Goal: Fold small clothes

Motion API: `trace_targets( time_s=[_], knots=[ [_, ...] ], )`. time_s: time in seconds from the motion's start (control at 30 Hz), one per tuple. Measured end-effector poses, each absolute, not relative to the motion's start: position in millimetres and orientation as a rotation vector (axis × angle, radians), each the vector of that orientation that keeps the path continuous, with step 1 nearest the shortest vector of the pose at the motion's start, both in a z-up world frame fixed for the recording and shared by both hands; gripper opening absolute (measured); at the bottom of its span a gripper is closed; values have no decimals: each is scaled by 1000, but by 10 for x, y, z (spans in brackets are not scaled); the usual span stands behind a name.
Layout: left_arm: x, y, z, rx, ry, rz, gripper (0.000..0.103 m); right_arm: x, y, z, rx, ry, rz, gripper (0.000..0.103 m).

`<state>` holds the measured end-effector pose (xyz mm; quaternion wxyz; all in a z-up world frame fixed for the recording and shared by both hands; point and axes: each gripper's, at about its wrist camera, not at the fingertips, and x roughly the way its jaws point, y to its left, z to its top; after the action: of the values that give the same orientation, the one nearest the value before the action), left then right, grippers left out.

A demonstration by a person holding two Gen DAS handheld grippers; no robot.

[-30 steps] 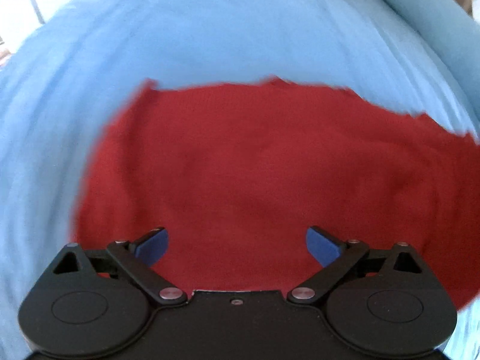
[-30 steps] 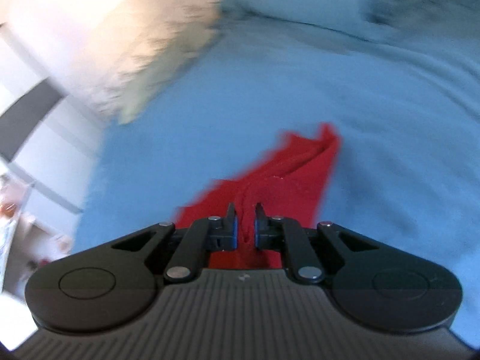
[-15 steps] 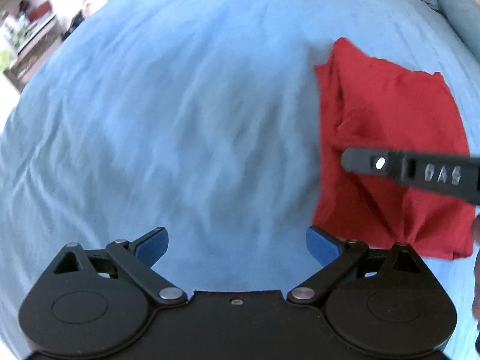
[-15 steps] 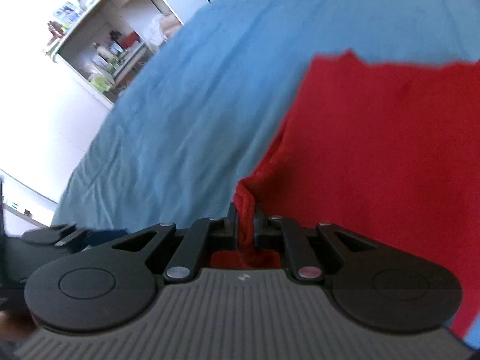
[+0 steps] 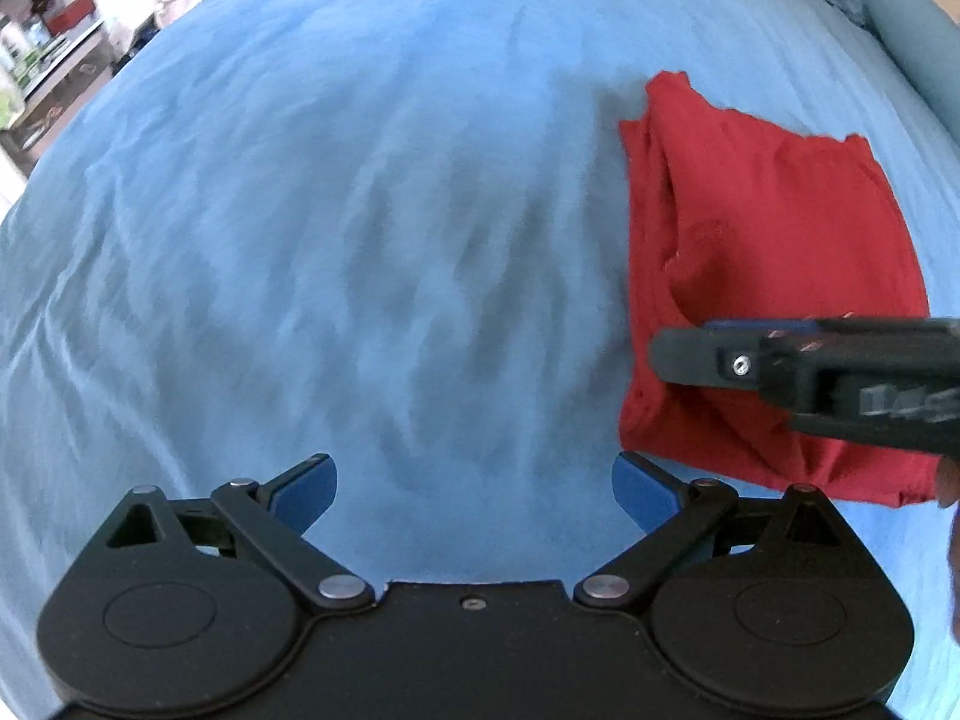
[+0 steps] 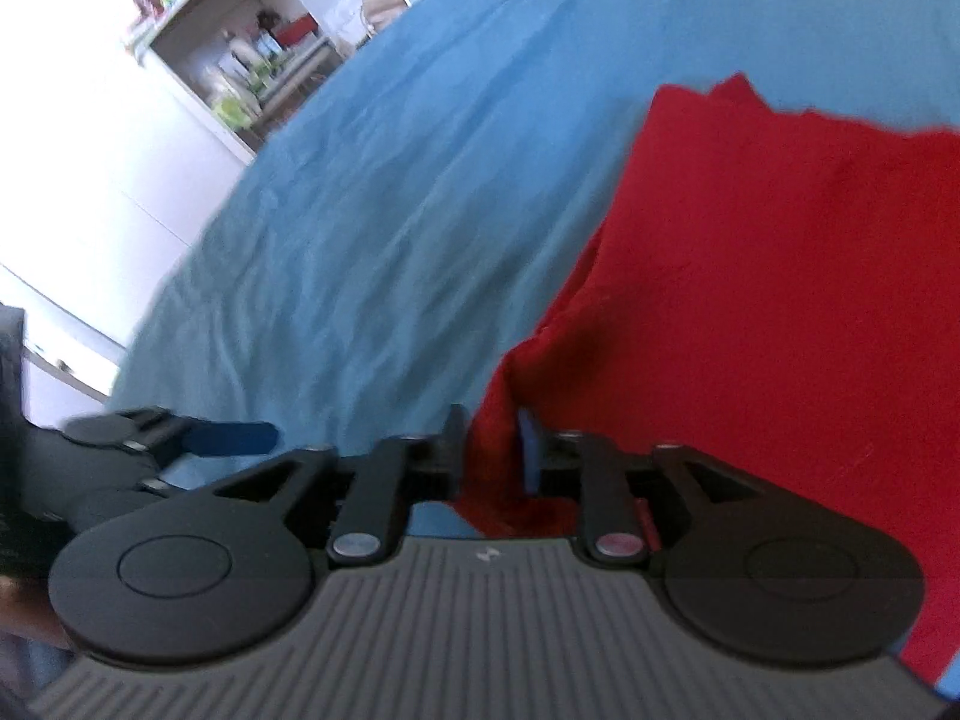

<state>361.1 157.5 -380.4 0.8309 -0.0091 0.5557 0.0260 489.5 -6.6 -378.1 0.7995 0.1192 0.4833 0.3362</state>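
Fabric now lies folded on the bed [image 5: 372, 240], right of the spread, empty left tool [image 5: 474, 483]; the right tool [image 6: 492, 444] keeps pinching the red garment's [image 5: 780, 252] near-left edge, its jaws beginning to part.

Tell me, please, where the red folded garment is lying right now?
The red folded cloth garment lies on the blue bedsheet, at the right of the left wrist view, its near-left edge pinched by the right gripper.
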Motion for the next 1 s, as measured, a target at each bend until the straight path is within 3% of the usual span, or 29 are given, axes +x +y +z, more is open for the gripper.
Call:
trace_targets(
  time_s=[0.07, 0.23, 0.47, 0.77, 1.0],
  knots=[
    [3611, 1544, -3776, -11, 1176, 45, 100, 4834, -216, -3680, 308, 977, 719, 74],
    [3523, 1455, -3589, -31, 1155, 19, 100, 4419, -875, -3360, 332, 801, 574, 86],
    [3667, 1301, -3537, -58, 1116, -13, 100, 3901, -1400, -3630, 56, 879, 292, 87],
    [3874, 1273, -3952, 75, 1150, 9, 102, 3938, -1573, -4228, 95, 906, 151, 85],
    [3898, 1222, -4025, 188, 1126, -46, 102, 3922, -1571, -4282, 49, 900, 191, 85]
  ],
)
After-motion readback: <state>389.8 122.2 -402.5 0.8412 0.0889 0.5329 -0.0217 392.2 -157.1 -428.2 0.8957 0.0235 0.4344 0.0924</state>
